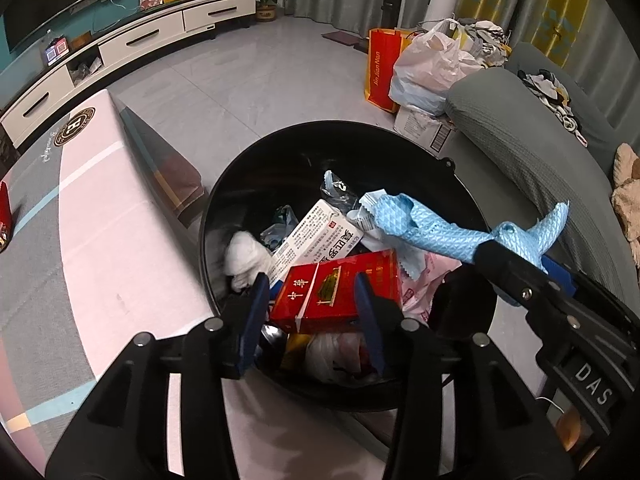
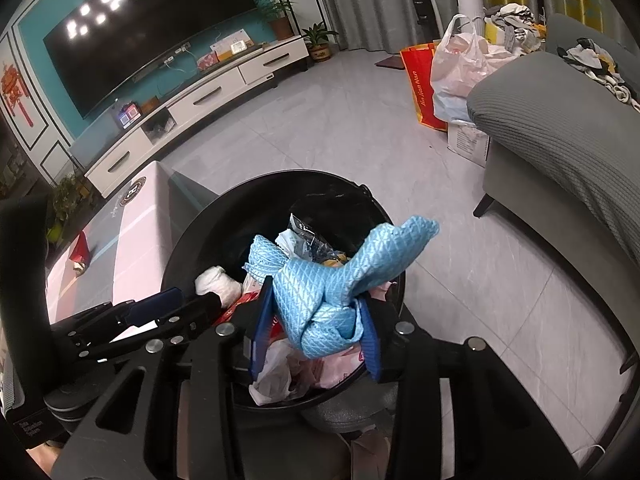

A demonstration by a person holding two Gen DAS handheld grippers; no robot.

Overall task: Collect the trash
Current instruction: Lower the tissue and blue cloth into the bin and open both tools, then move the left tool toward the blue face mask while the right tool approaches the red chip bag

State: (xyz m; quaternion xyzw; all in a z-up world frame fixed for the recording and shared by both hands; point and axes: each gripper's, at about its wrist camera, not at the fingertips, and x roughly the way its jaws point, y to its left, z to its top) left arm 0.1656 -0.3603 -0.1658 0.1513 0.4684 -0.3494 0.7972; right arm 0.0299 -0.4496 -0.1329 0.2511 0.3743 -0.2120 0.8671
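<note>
black tongs (image 1: 312, 300), blue pads (image 1: 370, 312), silver screws

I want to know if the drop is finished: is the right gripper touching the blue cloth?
Touching. In the right wrist view the blue cloth sits bunched between the right gripper's fingers, pressed against both pads over the black bin.

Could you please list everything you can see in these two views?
bin: 1, black, centre foreground
blue cloth: 1, light blue, gripped over bin
red box: 1, red, over bin's trash
printed box: 1, white, inside bin
tissue wad: 1, white, inside bin, left
table: 1, pink cover, left of bin
sofa: 1, grey, right of bin
shopping bag: 1, red, beside sofa
plastic bag: 1, whitish, beside sofa
TV: 1, black, on wall
cabinet: 1, white, under TV
left gripper: 1, black, blue fingers astride red box
right gripper: 1, black, fingers clamping blue cloth
</note>
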